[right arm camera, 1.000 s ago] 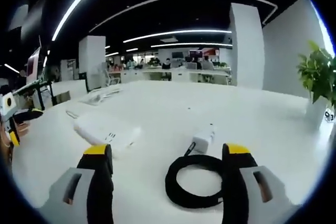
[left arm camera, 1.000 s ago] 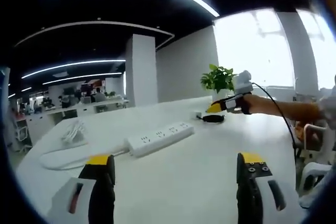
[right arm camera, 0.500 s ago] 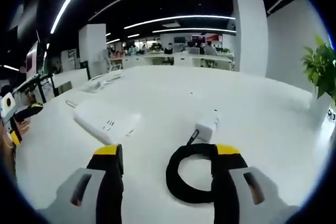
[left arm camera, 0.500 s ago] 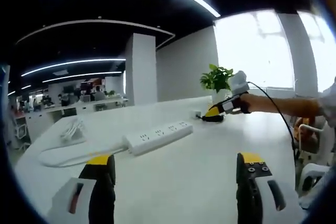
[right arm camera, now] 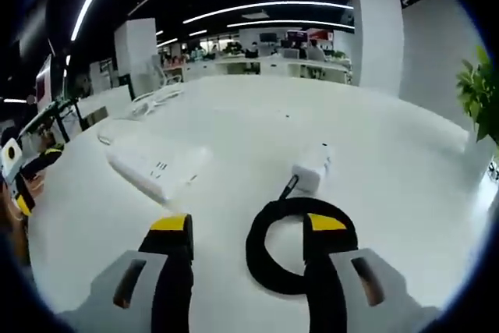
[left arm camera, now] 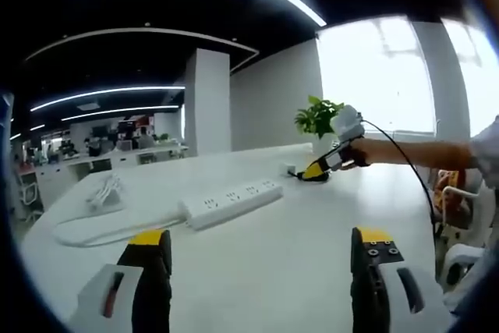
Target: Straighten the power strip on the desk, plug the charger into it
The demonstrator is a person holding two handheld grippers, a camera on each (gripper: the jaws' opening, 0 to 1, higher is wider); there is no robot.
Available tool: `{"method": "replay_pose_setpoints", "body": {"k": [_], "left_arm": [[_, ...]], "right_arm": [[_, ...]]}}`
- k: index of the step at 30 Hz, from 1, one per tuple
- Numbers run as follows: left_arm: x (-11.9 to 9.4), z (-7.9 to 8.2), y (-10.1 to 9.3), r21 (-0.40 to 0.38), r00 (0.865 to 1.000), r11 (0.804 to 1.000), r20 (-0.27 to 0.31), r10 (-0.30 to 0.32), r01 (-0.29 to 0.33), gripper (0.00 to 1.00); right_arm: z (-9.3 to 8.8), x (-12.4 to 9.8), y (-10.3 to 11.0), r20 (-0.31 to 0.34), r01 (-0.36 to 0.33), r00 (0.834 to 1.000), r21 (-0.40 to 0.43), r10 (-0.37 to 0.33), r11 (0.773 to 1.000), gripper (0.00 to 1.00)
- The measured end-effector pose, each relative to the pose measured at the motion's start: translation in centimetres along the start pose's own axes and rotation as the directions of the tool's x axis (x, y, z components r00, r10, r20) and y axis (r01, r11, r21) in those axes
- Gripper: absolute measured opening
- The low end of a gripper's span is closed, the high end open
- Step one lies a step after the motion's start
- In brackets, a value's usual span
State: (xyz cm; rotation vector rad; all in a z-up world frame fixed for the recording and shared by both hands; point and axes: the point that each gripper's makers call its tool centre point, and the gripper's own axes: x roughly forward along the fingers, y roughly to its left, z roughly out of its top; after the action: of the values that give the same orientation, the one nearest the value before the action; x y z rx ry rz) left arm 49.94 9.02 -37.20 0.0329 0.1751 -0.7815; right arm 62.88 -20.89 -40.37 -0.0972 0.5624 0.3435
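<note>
Charger pickup under way: right gripper [right arm camera: 249,224], jaws part open and holding nothing, straddles the coiled cable [right arm camera: 269,259]; next, close on the charger [right arm camera: 310,168] beyond. Left gripper [left arm camera: 261,243] hangs open, empty. Strip [left arm camera: 230,202] lies mid-desk [left arm camera: 312,216], long axis skewed toward the charger

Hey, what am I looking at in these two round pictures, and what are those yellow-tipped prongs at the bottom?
Each picture comes from a camera riding on a hand-held gripper; the prongs are its two jaws. In the left gripper view, the left gripper hangs open over a white desk, facing the power strip. A person's hand holds the right gripper near a plant. The right gripper view looks down at the white charger and its coiled black cable, one jaw inside the coil. Nothing is gripped.
</note>
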Motion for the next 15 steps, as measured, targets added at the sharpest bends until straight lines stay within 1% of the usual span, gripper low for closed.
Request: {"method": "replay_pose_setpoints", "body": {"k": [2, 4, 8, 10, 11, 12, 15], "left_arm": [[0.0, 0.0, -0.1, 0.0, 1.0, 1.0, -0.001, -0.003, 0.003, 0.97], [0.0, -0.1, -0.2, 0.001, 1.0, 1.0, -0.003, -0.004, 0.004, 0.97], [0.0, 0.0, -0.2, -0.001, 1.0, 1.0, 0.0, -0.005, 0.005, 0.97], [-0.1, 0.1, -0.1, -0.002, 1.0, 1.0, 0.001, -0.004, 0.004, 0.97], [-0.1, 0.0, -0.1, -0.001, 1.0, 1.0, 0.0, -0.003, 0.003, 0.97], [-0.1, 0.0, 0.0, -0.002, 1.0, 1.0, -0.002, -0.002, 0.002, 0.97], [-0.1, -0.1, 0.1, -0.002, 1.0, 1.0, -0.008, -0.001, 0.001, 0.97]], "right_arm": [[-0.2, 0.1, 0.2, -0.025, -0.025, 0.999, -0.001, 0.025, 1.0, 0.55], [-0.4, 0.2, 0.0, -0.038, -0.018, 0.999, 0.011, 0.018, 1.0, 0.55], [-0.9, 0.0, 0.2, -0.073, -0.017, 0.997, -0.007, 0.017, 1.0, 0.53], [-1.2, 0.1, 0.1, -0.107, -0.03, 0.994, -0.022, 0.027, 0.999, 0.51], [-1.4, 0.3, 0.1, -0.139, -0.054, 0.989, -0.032, 0.049, 0.998, 0.51], [-1.5, 0.4, 0.1, -0.158, -0.059, 0.986, -0.029, 0.054, 0.998, 0.51], [-1.4, 0.5, -0.2, -0.167, -0.053, 0.985, -0.035, 0.047, 0.998, 0.5]]}}
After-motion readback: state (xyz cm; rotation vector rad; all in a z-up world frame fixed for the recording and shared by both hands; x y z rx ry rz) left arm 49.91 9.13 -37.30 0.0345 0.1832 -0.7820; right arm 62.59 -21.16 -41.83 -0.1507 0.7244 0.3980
